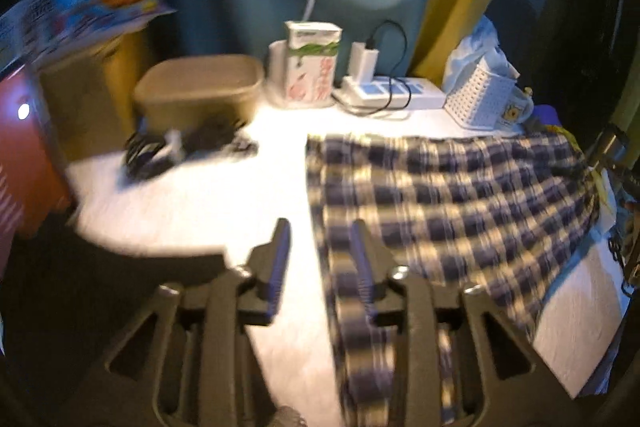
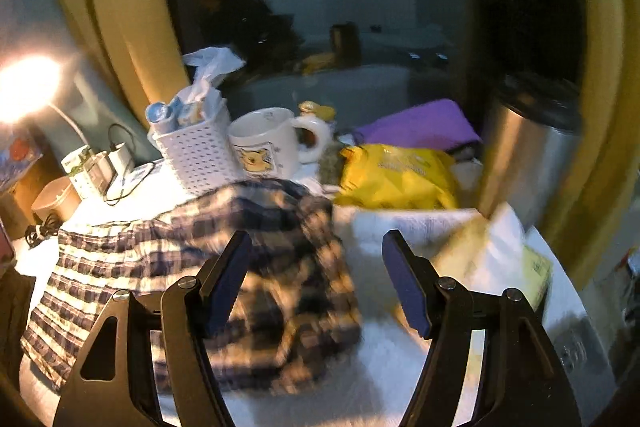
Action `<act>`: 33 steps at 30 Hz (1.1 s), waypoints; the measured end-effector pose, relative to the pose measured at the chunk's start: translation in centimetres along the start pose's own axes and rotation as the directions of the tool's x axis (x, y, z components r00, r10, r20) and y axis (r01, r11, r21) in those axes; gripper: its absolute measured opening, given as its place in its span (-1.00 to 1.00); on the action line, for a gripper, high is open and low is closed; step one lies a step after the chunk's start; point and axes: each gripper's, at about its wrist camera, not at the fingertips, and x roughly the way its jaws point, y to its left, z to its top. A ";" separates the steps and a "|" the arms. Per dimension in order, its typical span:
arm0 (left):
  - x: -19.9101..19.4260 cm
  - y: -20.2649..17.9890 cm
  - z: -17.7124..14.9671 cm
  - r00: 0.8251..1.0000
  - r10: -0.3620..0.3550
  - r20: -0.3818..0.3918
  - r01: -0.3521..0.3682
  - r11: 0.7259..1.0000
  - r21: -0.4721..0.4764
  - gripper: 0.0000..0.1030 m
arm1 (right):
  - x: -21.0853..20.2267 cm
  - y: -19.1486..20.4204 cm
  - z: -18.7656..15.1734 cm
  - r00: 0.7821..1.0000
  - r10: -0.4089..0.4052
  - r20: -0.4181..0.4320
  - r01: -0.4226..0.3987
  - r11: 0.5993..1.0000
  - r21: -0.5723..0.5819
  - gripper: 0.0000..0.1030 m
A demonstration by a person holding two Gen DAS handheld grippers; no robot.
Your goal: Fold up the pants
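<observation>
The blue and white plaid pants [image 1: 452, 195] lie spread on the white table [image 1: 200, 195], and also show in the right wrist view [image 2: 192, 251]. My left gripper [image 1: 320, 243] is open over the pants' left edge, its right finger above the cloth and its left finger above bare table. My right gripper [image 2: 316, 251] is wide open and empty above the pants' right end, where the cloth is bunched up. Both views are blurred by motion.
A brown tub [image 1: 200, 87], a carton [image 1: 312, 63], a power strip with chargers [image 1: 392, 91] and black cables [image 1: 180, 147] sit at the back. A white basket [image 2: 196, 151], a mug [image 2: 268, 143], a yellow bag [image 2: 400, 179], a steel canister [image 2: 528, 147] and paper [image 2: 492, 259] crowd the right.
</observation>
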 end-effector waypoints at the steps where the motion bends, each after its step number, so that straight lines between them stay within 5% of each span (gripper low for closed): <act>1: 1.0 -0.3 0.8 1.000 -0.011 0.000 0.011 1.000 0.013 -0.18 | 1.0 0.5 0.6 1.000 0.019 -0.015 -0.019 1.000 -0.017 0.38; 9: 9.3 -1.2 5.7 0.998 -0.022 -0.064 0.027 0.996 0.082 -0.12 | 7.2 3.5 2.5 0.990 0.060 -0.130 -0.071 0.994 -0.088 0.38; 17: 13.1 -2.4 5.8 0.990 -0.014 -0.141 0.030 0.993 0.113 -0.12 | 9.9 5.4 1.2 0.979 0.050 -0.195 -0.086 0.980 -0.180 0.35; 19: 13.1 -2.4 5.5 0.992 -0.059 -0.110 0.071 0.991 0.117 -0.14 | 10.3 5.9 0.8 0.979 0.036 -0.201 -0.081 0.973 -0.218 -0.18; 20: 13.1 -2.5 5.4 0.993 -0.057 -0.105 0.069 0.990 0.121 -0.24 | 10.4 6.1 0.6 0.979 0.035 -0.201 -0.081 0.971 -0.223 -0.69; 21: 13.2 -2.6 5.4 0.993 -0.049 -0.106 0.063 0.989 0.131 -0.56 | 10.5 6.1 0.6 0.979 0.041 -0.198 -0.086 0.971 -0.223 -0.83; 24: 12.9 -2.4 5.8 0.995 -0.050 -0.088 0.061 0.990 0.124 -0.82 | 10.4 6.5 0.9 0.983 0.047 -0.179 -0.090 0.967 -0.239 -0.88; 33: 10.8 -1.7 7.6 0.999 -0.049 -0.012 0.050 0.994 0.099 -0.88 | 10.1 8.0 3.7 0.993 0.053 -0.106 -0.078 0.965 -0.251 -0.89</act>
